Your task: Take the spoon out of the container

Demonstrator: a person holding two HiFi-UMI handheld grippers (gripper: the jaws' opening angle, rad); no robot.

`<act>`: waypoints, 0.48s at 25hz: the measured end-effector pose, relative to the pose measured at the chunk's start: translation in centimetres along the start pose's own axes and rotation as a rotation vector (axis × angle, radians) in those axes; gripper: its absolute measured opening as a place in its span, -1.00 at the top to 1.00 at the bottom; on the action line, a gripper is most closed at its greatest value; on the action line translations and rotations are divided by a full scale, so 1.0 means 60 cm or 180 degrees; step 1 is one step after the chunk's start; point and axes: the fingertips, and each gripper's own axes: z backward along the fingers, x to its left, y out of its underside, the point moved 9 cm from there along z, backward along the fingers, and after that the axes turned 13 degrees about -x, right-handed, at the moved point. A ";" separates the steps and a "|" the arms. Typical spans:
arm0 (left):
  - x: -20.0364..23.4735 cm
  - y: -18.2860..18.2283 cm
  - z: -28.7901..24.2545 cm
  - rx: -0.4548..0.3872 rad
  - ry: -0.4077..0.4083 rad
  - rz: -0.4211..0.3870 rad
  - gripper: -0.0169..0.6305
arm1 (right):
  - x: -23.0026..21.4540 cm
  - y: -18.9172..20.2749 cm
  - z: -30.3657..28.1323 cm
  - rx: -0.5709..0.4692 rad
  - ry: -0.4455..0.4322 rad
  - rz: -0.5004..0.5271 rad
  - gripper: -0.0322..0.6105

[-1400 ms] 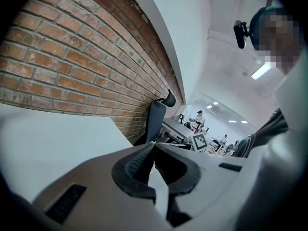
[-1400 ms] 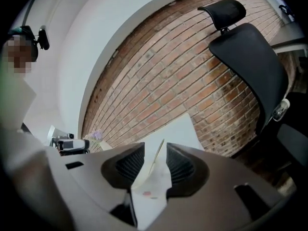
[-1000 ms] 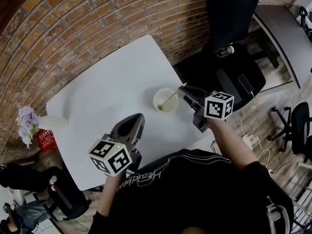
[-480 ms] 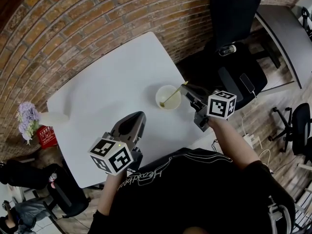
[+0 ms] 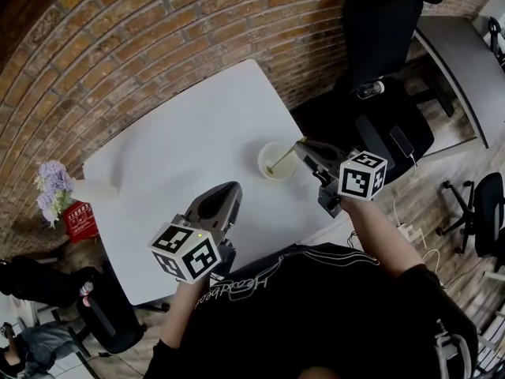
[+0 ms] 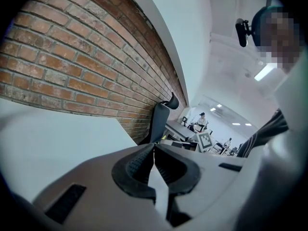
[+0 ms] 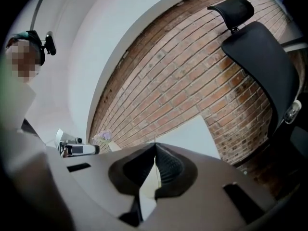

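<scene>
Spoon (image 5: 282, 159) and container (image 5: 268, 168) sit on the white worktop (image 5: 181, 148), toward its 3 o'clock side in the head view. The spoon leans in the round pale container. Its bowl end is down inside, and its thin greenish handle rises over the rim toward 2 o'clock.

The right tool (image 5: 301, 144) comes in from 4 o'clock, and its tips meet at the top of that handle. In the right gripper view its two dark pads are pressed together with a thin pale sliver of the handle caught between them and poking out just past the tips.

The left tool (image 5: 230, 188) is over the worktop at about 8 o'clock from the container, well apart from it. Its pads meet at the tips with nothing between them.

At the worktop's 9 o'clock corner are purple flowers (image 5: 49, 186) and, beside them, a red box (image 5: 80, 221). A black office chair (image 5: 379, 30) stands against the brick wall (image 5: 118, 54) at 1 o'clock.
</scene>
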 end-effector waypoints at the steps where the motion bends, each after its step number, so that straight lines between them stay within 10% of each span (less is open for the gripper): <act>1: -0.002 -0.002 0.001 -0.0019 0.0005 -0.0003 0.93 | 0.007 -0.005 0.001 -0.0003 -0.0023 0.0048 0.90; 12: -0.035 -0.045 0.025 -0.0275 0.0084 -0.0130 0.93 | 0.115 -0.086 0.025 -0.0255 -0.0335 0.0595 0.90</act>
